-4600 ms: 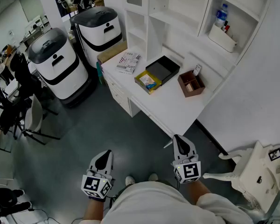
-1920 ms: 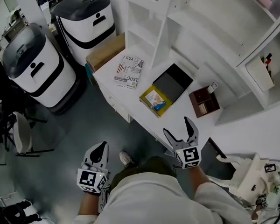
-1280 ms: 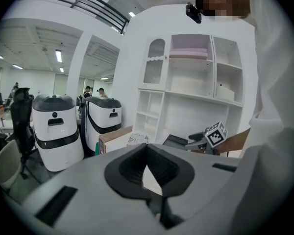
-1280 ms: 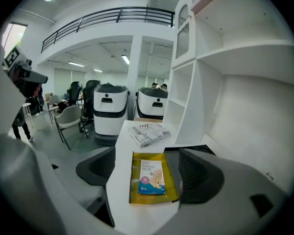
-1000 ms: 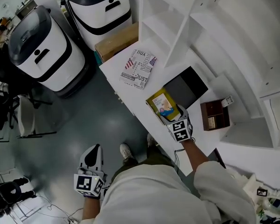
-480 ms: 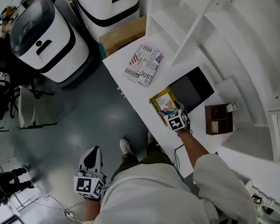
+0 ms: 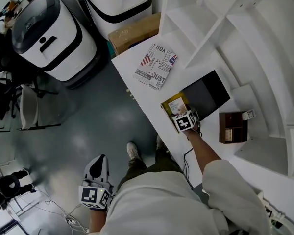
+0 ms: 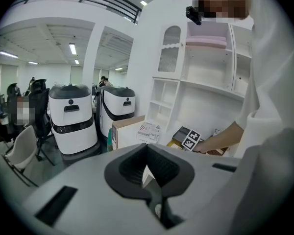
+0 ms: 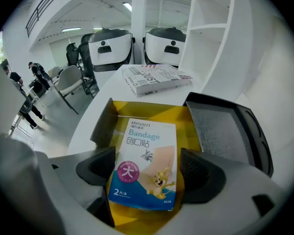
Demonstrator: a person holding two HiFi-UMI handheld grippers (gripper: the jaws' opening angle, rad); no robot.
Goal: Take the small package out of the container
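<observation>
An open yellow box (image 7: 169, 103) sits on the white desk (image 7: 137, 89) beside a black tray (image 7: 206, 94). In it lies a small bandage package (image 9: 144, 160), white and blue with a cartoon print. My right gripper (image 9: 147, 175) reaches into the box. Its jaws are open, one on each side of the package, close to its long edges. In the head view the right gripper (image 7: 180, 112) covers most of the package. My left gripper (image 7: 99, 160) hangs low by the person's left side, away from the desk, its jaws shut and holding nothing.
A printed booklet (image 7: 156, 66) lies further along the desk. A brown wooden organiser (image 7: 232, 127) stands to the right of the black tray. White shelves rise behind the desk. A cardboard box (image 7: 134, 33) and two white-and-black bins (image 7: 49, 33) stand on the grey floor.
My right gripper has gone from beside the person's body out to the desk and settled over the yellow box, its jaws now around the package. The left gripper has stayed low.
</observation>
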